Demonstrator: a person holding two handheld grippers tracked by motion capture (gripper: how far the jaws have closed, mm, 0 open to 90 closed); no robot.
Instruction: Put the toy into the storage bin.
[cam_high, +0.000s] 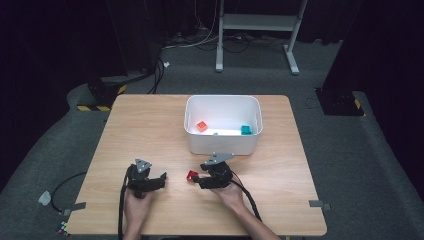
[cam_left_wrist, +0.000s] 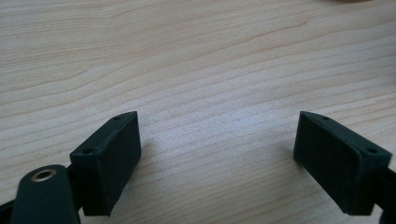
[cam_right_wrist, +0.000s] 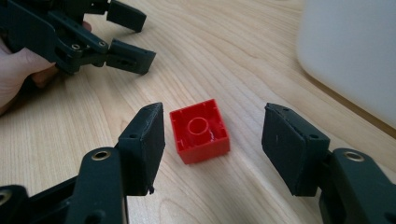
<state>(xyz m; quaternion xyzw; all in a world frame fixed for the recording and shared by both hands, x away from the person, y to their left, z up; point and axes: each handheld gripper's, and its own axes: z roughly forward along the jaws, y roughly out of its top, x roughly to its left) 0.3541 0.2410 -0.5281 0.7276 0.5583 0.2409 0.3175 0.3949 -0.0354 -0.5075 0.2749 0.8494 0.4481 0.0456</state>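
Red brick (cam_right_wrist: 200, 130) flat on the wooden table (cam_high: 150, 125), hollow underside up, in front of the white bin (cam_high: 223, 145) and a little left of that bin's near-left corner, well apart from every table edge. Right gripper (cam_right_wrist: 212, 140) low over the brick, jaws standing wide, one pad just beside the brick's left face, the other a clear gap off its right face; no pad pressing on it. Seen from above, right gripper (cam_high: 196, 179) just in front of the bin's near wall, brick (cam_high: 192, 175) at its tips. Left gripper (cam_high: 161, 180) further left of the bin, near the table's front half, jaws also wide with bare wood between them (cam_left_wrist: 217, 140); nothing held. Open wood between the two grippers, narrow. Broad free tabletop left of the bin, out to the left edge; less room on the bin's right. Inside the bin: orange block (cam_high: 201, 126) toward the left wall, teal block (cam_high: 245, 130) by the right wall.
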